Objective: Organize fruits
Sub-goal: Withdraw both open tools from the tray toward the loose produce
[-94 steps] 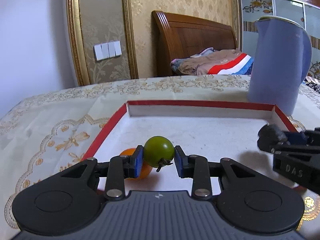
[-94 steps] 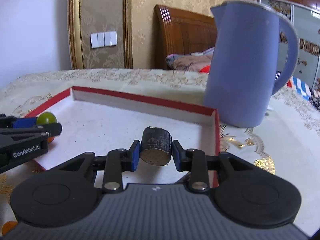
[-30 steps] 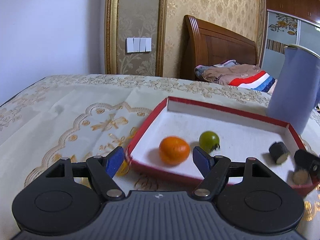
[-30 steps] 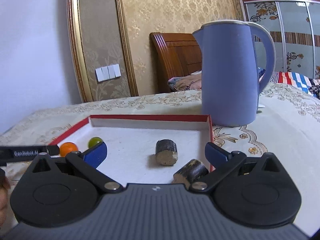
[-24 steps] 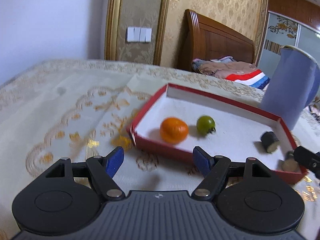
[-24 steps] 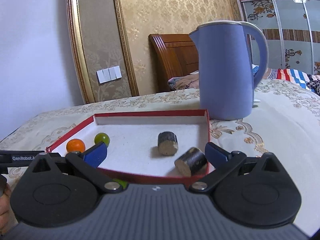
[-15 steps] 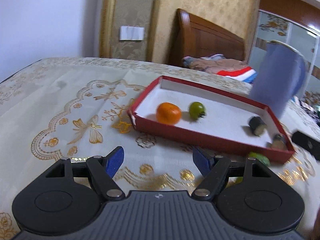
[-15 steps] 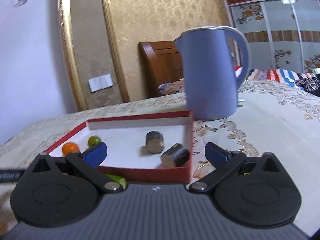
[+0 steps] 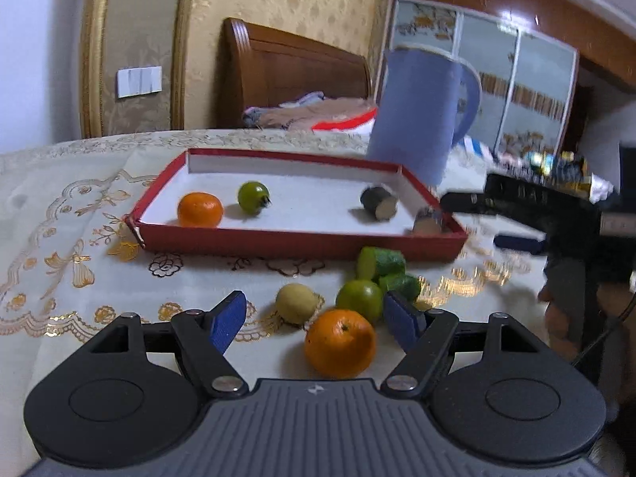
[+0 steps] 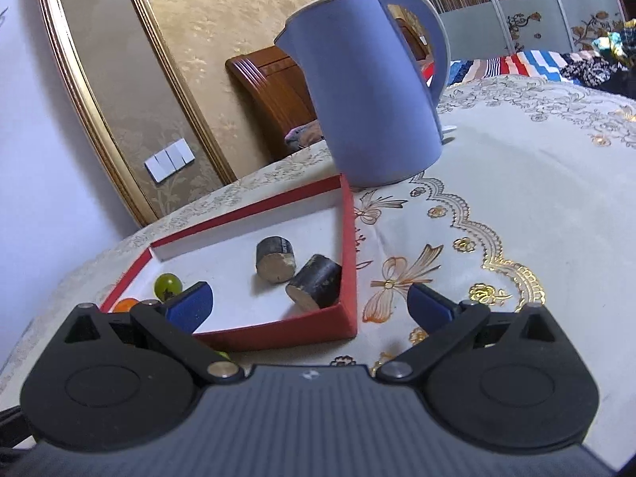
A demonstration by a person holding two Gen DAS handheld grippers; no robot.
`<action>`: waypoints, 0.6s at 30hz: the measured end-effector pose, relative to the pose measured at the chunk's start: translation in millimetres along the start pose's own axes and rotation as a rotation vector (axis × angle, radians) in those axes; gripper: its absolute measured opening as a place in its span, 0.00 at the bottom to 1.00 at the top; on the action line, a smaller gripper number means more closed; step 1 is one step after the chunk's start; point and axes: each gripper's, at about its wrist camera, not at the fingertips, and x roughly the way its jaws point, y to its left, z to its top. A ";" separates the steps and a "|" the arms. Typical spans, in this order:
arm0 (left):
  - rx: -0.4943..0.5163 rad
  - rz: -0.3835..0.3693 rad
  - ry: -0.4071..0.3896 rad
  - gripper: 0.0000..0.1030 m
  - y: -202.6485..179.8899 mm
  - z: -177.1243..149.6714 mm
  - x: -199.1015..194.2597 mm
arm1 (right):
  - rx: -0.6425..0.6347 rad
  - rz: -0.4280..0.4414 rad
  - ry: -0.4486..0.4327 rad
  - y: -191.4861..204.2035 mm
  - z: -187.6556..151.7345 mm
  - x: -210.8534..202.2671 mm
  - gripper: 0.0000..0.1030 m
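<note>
Tray (image 9: pixel 278 238): shallow red card, white matte floor.
Left gripper (image 9: pixel 314 318): jaws open, empty.
Right gripper (image 10: pixel 310 302): jaws open, empty.
Left view only: loose glossy orange (image 9: pixel 340 344) near the desk's front edge.

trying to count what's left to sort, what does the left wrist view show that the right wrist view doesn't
Only the left wrist view: the loose fruit on the cloth in front of the tray, namely a big orange, a yellow fruit, a green fruit and green cut pieces, plus the right claw from the side, blurred.

Only the right wrist view: the bare cloth right of the tray.

Both: the red tray holding a small orange, a green tomato and two dark chunks, and the blue kettle.
</note>
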 end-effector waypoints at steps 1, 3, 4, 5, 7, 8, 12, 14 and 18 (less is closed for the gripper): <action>0.014 0.001 0.011 0.74 -3.8 -0.9 2.5 | -0.008 -0.002 0.001 1.1 -0.7 0.2 1.00; 0.049 -0.006 0.028 0.74 -8.9 -3.6 4.9 | -0.023 -0.001 -0.002 3.1 -1.6 -0.8 1.00; 0.071 -0.002 0.031 0.74 -11.9 -5.2 6.2 | -0.028 -0.002 -0.007 3.7 -1.9 -1.8 1.00; 0.094 0.015 0.036 0.74 -14.9 -7.1 7.1 | -0.032 -0.006 -0.014 4.0 -2.0 -2.7 1.00; 0.130 0.060 0.054 0.74 -19.3 -10.6 11.6 | -0.041 -0.013 -0.023 4.3 -1.6 -3.5 1.00; 0.136 0.087 0.067 0.73 -19.3 -11.6 14.4 | -0.044 -0.014 -0.022 4.3 -1.6 -3.8 1.00; 0.072 0.133 0.071 0.75 -4.0 -11.2 12.6 | -0.041 -0.016 -0.027 4.6 -1.7 -4.3 1.00; 0.039 0.182 0.062 0.74 6.5 -12.4 8.6 | -0.044 -0.017 -0.033 4.9 -2.2 -4.9 1.00; -0.021 0.216 0.075 0.74 22.8 -15.5 2.9 | -0.074 -0.012 -0.035 9.4 -3.8 -5.8 1.00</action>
